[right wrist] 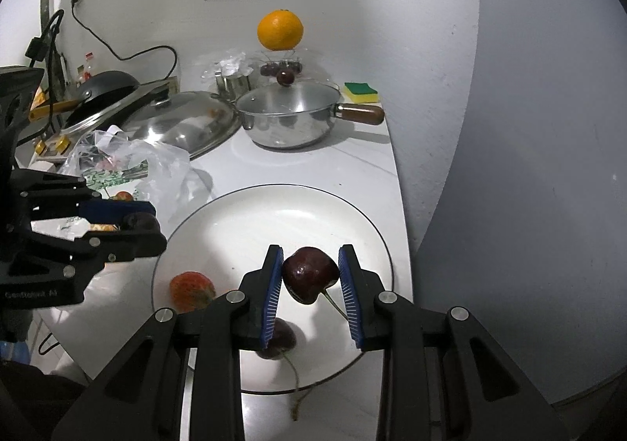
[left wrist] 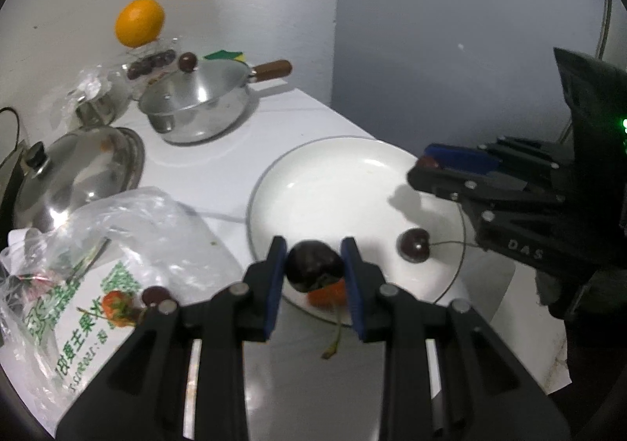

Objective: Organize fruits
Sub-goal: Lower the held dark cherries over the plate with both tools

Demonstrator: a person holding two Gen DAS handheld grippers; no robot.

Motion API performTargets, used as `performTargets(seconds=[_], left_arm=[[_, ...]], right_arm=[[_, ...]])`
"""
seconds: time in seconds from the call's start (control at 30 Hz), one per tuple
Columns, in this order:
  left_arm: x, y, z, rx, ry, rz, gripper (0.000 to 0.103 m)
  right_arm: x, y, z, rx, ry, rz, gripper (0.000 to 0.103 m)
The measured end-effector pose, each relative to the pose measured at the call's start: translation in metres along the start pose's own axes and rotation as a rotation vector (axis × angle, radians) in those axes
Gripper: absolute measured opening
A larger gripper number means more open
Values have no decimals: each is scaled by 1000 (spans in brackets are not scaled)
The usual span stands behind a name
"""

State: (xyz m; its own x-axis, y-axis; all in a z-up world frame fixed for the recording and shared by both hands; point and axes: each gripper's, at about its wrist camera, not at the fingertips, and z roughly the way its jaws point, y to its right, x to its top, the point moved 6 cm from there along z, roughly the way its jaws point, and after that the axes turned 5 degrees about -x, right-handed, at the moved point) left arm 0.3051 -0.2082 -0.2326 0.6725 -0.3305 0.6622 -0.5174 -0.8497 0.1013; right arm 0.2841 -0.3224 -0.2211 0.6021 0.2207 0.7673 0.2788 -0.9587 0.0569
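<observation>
My left gripper [left wrist: 313, 264] is shut on a dark cherry [left wrist: 313, 264] over the near rim of the white plate [left wrist: 333, 186]. A strawberry [left wrist: 327, 294] lies on the plate just under it. My right gripper [right wrist: 309, 272] is shut on another dark cherry [right wrist: 309, 274] above the plate [right wrist: 274, 213]. A loose cherry [right wrist: 276, 339] with a stem lies on the plate below it, and it also shows in the left wrist view [left wrist: 413, 245]. The strawberry [right wrist: 192, 290] lies at the plate's left. The left gripper [right wrist: 133, 223] shows left of the plate.
A clear plastic bag [left wrist: 129, 229] with a strawberry [left wrist: 117, 307] and a cherry [left wrist: 154, 294] lies left of the plate. Behind stand a steel saucepan [right wrist: 288, 119], a pot lid [right wrist: 184, 123], a sponge [right wrist: 360, 92] and an orange [right wrist: 280, 29] on a clear container holding cherries.
</observation>
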Motion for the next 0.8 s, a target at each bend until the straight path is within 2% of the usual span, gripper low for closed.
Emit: performTargets(seconds=[0.43, 0.8], left_arm=[[1, 40, 30, -76, -43, 31, 29], [-4, 47, 40, -97, -72, 25, 29]], right_arm=[[-9, 14, 9, 24, -22, 15, 31], [-13, 13, 13, 44, -39, 20, 31]])
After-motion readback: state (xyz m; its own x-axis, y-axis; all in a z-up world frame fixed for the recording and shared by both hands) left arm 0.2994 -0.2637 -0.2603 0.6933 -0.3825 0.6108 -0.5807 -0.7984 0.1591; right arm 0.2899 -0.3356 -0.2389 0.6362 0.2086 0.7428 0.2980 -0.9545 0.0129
